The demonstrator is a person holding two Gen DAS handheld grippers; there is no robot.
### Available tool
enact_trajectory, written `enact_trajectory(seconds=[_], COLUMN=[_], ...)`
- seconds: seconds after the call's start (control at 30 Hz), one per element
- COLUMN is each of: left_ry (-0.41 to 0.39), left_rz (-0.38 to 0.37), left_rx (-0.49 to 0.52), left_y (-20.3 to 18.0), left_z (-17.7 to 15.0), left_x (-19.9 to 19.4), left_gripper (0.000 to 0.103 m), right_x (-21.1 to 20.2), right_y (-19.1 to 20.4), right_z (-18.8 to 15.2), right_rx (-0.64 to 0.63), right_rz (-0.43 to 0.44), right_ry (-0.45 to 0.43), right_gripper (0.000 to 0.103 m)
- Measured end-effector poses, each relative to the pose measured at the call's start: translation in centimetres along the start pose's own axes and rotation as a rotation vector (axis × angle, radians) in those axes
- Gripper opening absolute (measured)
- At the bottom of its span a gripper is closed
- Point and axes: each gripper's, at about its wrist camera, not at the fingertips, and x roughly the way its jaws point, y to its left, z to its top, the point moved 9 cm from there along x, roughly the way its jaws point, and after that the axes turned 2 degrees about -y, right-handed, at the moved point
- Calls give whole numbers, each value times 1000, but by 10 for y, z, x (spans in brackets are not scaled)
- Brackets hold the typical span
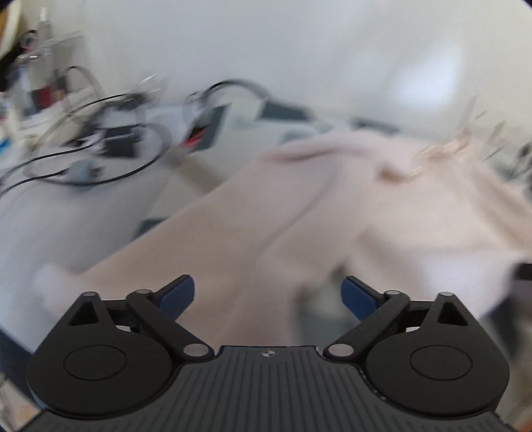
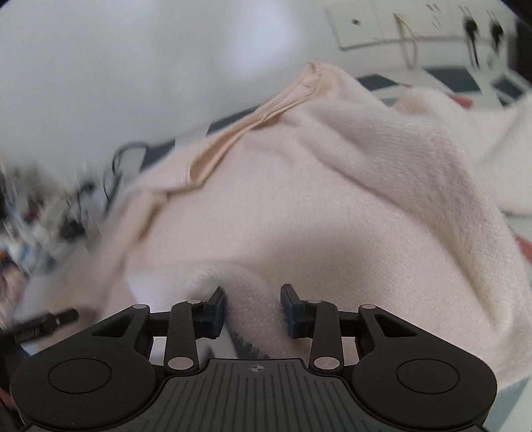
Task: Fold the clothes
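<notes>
- The pale pink knitted sweater [image 2: 332, 206] lies bunched on the white desk [image 1: 66, 226]; in the right wrist view it fills most of the surface, with its beige ribbed neckband [image 2: 252, 123] raised toward the far edge.
- The right tool [image 2: 252, 310] has a thick fold of that sweater between its blue-padded fingers [image 2: 217, 309]; both pads sit against the knit, so it is pinching the cloth.
- The left tool [image 1: 267, 295] is spread wide, its blue pads [image 1: 178, 295] well apart with nothing gripped; a long strip of the sweater (perhaps a sleeve, the blur hides the detail) runs under it toward the near edge of the desk.
- Black looped cables [image 1: 99, 159] lie at the far left corner of the desk in the left wrist view.
- White wall sockets with plugs [image 2: 432, 26] sit beyond the far right edge.
- No brand, label or writing can be read anywhere; both views are motion-blurred.
</notes>
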Motion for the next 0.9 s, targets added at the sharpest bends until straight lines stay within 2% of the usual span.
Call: enact_trajectory(seconds=[0.07, 0.13, 0.17, 0.2, 0.27, 0.37, 0.53, 0.63, 0.7, 0.8, 0.9], left_ry=[-10, 20, 36, 56, 86, 96, -15, -74, -106, -110, -107], left_rz=[-55, -90, -108, -111, -112, -73, 68, 86, 66, 36, 25], left_rx=[-8, 39, 63, 114, 234, 331, 296, 281, 261, 186, 118], left_y=[-13, -29, -37, -46, -64, -75, -57, -51, -48, -40, -32], left_z=[0, -13, -19, -29, -50, -73, -69, -63, -53, -36, -22], left_x=[-8, -9, -10, -9, -5, 1, 5, 1, 0, 4, 12], left_gripper=[101, 101, 101, 101, 101, 101, 101, 101, 101, 101, 101], right_x=[-2, -2, -3, -4, -8, -7, -5, -6, -5, 0, 11], right_y=[-2, -3, -3, -1, 4, 9, 3, 21, 38, 69, 91], right_z=[10, 16, 17, 17, 17, 14, 4, -11, -24, -47, -70], right_rx=[15, -15, -34, -54, -96, -141, -123, -332, -499, -726, -872], right_rz=[-8, -47, -68, -76, -78, -83, -102, -134, -141, -87, -40], right_ry=[-15, -23, -27, -32, -44, -38, -12, -22, -32, -59, -50], right_gripper=[34, 37, 44, 57, 62, 62, 62, 62, 66, 76, 76])
